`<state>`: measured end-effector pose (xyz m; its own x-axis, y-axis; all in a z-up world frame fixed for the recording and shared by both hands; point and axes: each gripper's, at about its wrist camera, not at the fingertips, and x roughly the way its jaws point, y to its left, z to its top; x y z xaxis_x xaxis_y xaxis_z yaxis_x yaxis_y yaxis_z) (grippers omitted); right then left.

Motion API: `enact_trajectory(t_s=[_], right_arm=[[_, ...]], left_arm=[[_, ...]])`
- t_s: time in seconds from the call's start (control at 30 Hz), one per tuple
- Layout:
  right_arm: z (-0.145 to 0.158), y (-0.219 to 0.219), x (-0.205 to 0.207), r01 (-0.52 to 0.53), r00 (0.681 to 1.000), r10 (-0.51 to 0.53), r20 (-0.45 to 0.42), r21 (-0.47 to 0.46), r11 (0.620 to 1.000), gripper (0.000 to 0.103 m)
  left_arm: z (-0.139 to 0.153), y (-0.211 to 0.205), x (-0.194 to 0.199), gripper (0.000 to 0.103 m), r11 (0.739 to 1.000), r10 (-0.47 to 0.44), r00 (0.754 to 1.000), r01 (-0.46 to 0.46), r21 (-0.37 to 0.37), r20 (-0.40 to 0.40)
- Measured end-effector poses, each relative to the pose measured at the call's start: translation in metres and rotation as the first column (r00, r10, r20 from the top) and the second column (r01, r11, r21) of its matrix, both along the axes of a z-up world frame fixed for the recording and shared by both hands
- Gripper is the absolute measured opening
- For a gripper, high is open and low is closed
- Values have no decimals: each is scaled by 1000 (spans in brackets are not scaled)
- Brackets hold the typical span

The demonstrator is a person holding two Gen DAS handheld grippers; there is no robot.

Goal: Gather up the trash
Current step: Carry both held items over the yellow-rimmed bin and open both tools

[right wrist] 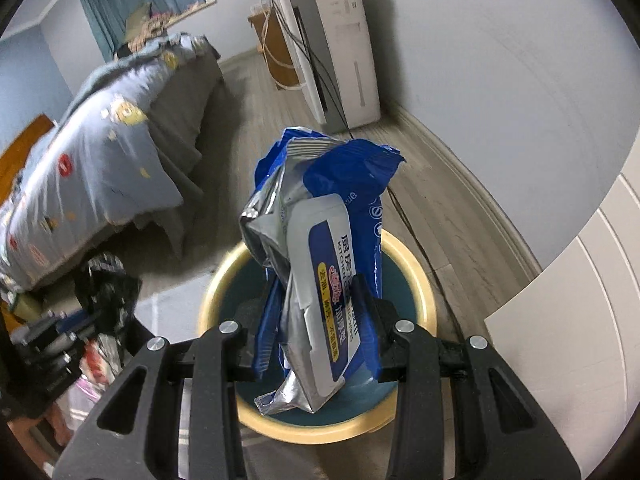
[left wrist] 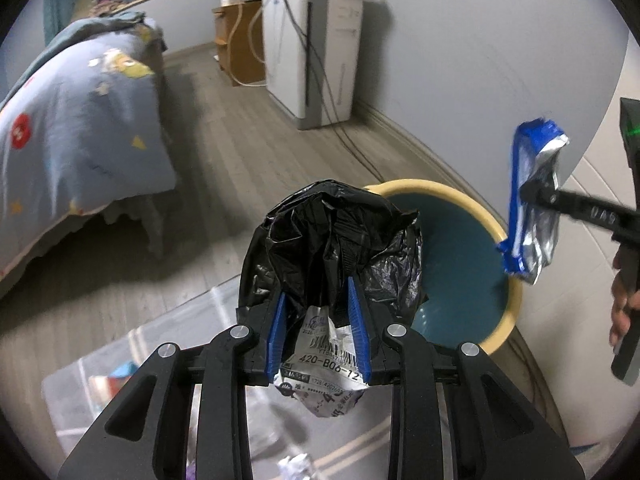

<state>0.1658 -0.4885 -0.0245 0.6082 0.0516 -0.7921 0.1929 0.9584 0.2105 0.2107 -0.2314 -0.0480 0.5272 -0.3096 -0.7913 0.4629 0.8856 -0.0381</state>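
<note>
My left gripper [left wrist: 318, 316] is shut on a crumpled black plastic bag with a white shipping label [left wrist: 332, 248], held just left of the bin. The bin [left wrist: 452, 264] is round, teal inside with a cream rim, on the floor by the wall. My right gripper [right wrist: 316, 304] is shut on a blue and silver wet-wipes packet [right wrist: 324, 240], held upright directly over the bin [right wrist: 424, 292]. The right gripper and its packet [left wrist: 532, 208] also show in the left wrist view, above the bin's right rim. The left gripper with the black bag [right wrist: 108, 284] shows at the left of the right wrist view.
A bed with a blue patterned quilt [left wrist: 80, 120] stands to the left. A white appliance [left wrist: 316, 48] with cables and a wooden cabinet [left wrist: 236, 36] stand along the far wall. A clear plastic box [left wrist: 132, 364] with items lies below my left gripper. A white panel [right wrist: 572, 320] is at the right.
</note>
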Motion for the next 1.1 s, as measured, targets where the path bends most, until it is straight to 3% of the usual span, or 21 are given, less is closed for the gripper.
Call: enact_trajectory(t_s=[0.33, 0.53, 0.6, 0.67, 0.7, 0.77, 0.9, 1.1], right_arm=[[-52, 0, 19, -10, 991, 13, -130, 27, 1000, 36], [-64, 0, 20, -6, 989, 16, -150, 61, 998, 37], [-62, 2, 19, -17, 991, 25, -130, 65, 998, 37], [-59, 5, 19, -27, 993, 34, -112, 59, 998, 39], [-57, 6, 20, -30, 994, 35, -107, 51, 998, 43], [-54, 7, 19, -20, 995, 23, -98, 29, 999, 65], [-50, 5, 19, -3, 995, 5, -99, 21, 1000, 73], [-35, 6, 12, -2, 997, -2, -79, -50, 999, 95]], left_arm=[[-29, -52, 20, 33, 999, -40, 997, 38, -28, -66], [-38, -60, 31, 38, 998, -43, 995, 38, -52, -92], [-37, -62, 32, 43, 997, -54, 995, 49, -58, -85], [-36, -63, 31, 59, 996, -60, 995, 55, -66, -77], [-35, -62, 31, 64, 996, -61, 995, 56, -69, -74], [-32, -59, 29, 78, 996, -53, 997, 49, -70, -57], [-29, -50, 30, 82, 999, -14, 999, 11, -50, -49], [-14, -27, 24, 91, 998, 39, 999, -39, -40, -15]])
